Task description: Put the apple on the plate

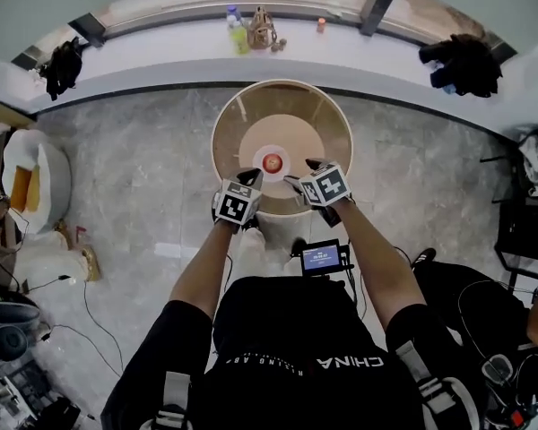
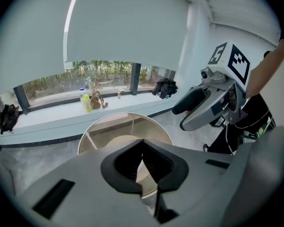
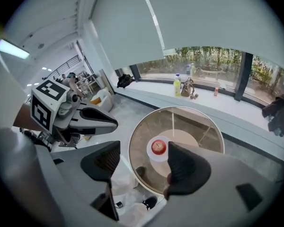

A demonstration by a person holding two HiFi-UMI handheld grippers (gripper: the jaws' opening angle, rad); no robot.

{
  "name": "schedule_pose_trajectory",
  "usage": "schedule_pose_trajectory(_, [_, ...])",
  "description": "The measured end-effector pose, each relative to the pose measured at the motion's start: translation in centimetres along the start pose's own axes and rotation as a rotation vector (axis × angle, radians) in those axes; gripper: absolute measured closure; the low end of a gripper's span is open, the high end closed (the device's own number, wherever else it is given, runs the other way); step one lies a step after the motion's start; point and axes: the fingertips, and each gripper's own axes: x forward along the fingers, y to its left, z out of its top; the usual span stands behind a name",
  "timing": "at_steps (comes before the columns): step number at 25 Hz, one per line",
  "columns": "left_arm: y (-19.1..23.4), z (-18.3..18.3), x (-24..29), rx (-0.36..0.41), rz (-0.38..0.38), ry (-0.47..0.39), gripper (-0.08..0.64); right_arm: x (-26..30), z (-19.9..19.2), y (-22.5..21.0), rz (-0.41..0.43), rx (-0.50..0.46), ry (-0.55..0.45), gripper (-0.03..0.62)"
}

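Note:
A red apple (image 1: 272,161) rests on a small white plate (image 1: 259,162) at the middle of a round glass table (image 1: 334,125). In the head view both grippers hover over the table's near edge. My left gripper (image 1: 253,176) is just left of the plate and my right gripper (image 1: 301,171) just right of it. In the left gripper view the left gripper (image 2: 142,148) is shut with nothing held, and the apple is hidden behind it. The right gripper (image 3: 143,151) stands open; the apple (image 3: 158,147) on its plate (image 3: 149,151) shows between the jaws, well below them.
A window ledge at the back carries a bottle (image 1: 238,32) and a small bag (image 1: 261,29). Black bags lie at the ledge's left (image 1: 63,65) and right (image 1: 464,63). A white chair (image 1: 34,182) stands left. A small screen (image 1: 321,258) hangs at the person's chest. Cables cross the floor at lower left.

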Motion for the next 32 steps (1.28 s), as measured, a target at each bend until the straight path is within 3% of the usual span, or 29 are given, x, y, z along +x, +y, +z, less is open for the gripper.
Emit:
schedule_pose_trajectory(1, [-0.7,0.2,-0.5,0.003,-0.005,0.000,0.541,-0.8,-0.1,-0.2,-0.021,-0.005,-0.003,0.289])
schedule_pose_trajectory(3, [-1.5,0.8,-1.3,0.016,-0.007,-0.003,0.541,-2.1,0.1,-0.9,-0.090,-0.036,-0.021,0.491])
schedule_pose_trajectory(4, [-1.8,1.1,-1.6,0.022,-0.006,-0.008,0.541,-2.7,0.3,-1.0,-0.110,-0.049,-0.030,0.507])
schedule_pose_trajectory(10, [-3.3,2.4,-3.0,0.050,0.024,-0.030,0.541,-5.6,0.7,-0.9,-0.107,-0.070,-0.060,0.535])
schedule_pose_trajectory(16, [-7.7,1.6,-4.6,0.069,0.074,-0.046,0.541,-8.4,-2.7,-0.7,-0.087,-0.073,-0.069,0.548])
schedule_pose_trajectory(26, [-13.1,-5.0,-10.1,0.051,0.077,-0.056,0.541,-12.5,-9.4,4.5,-0.116,-0.072,-0.063,0.555])
schedule_pose_trajectory(32, [-15.0,-9.9,-15.3,0.047,0.090,-0.084,0.541,-14.1,-12.9,9.0,-0.227,-0.029,-0.101,0.560])
